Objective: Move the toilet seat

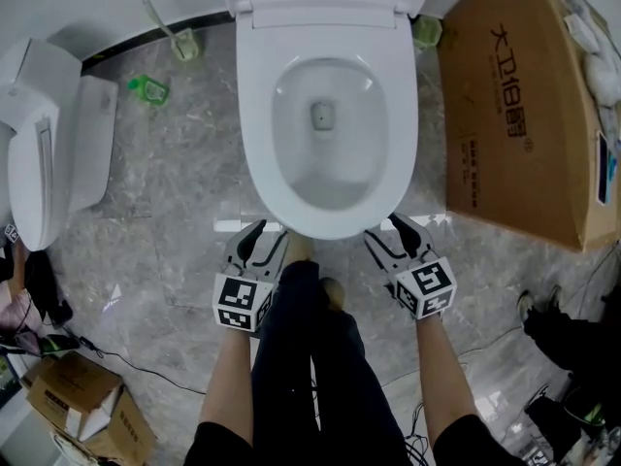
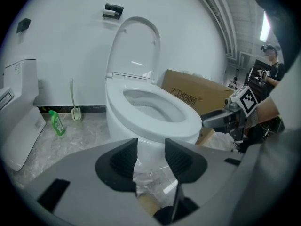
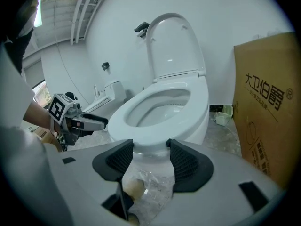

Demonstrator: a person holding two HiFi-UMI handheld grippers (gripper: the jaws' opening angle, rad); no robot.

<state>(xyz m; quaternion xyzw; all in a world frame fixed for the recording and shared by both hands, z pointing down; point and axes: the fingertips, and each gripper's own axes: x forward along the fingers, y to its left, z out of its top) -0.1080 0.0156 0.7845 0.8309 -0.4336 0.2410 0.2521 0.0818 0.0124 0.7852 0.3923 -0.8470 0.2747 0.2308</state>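
The white toilet seat (image 1: 254,115) lies flat on the bowl, and its lid (image 2: 136,46) stands upright against the wall. In the head view my left gripper (image 1: 267,241) sits just short of the bowl's front rim on the left, open with nothing between its jaws. On the right of that rim my right gripper (image 1: 386,233) is open too, and holds nothing. From the left gripper view, the left gripper (image 2: 151,154) faces the bowl's front below the seat (image 2: 188,124). The right gripper (image 3: 150,159) looks at the seat (image 3: 127,119) from just below its front edge.
A large cardboard box (image 1: 514,105) stands right of the toilet. A second white toilet unit (image 1: 44,144) lies at the left, with a green bottle (image 1: 148,87) and a toilet brush (image 1: 179,37) by the wall. My legs (image 1: 310,357) are between the grippers. A small box (image 1: 82,401) sits at the lower left.
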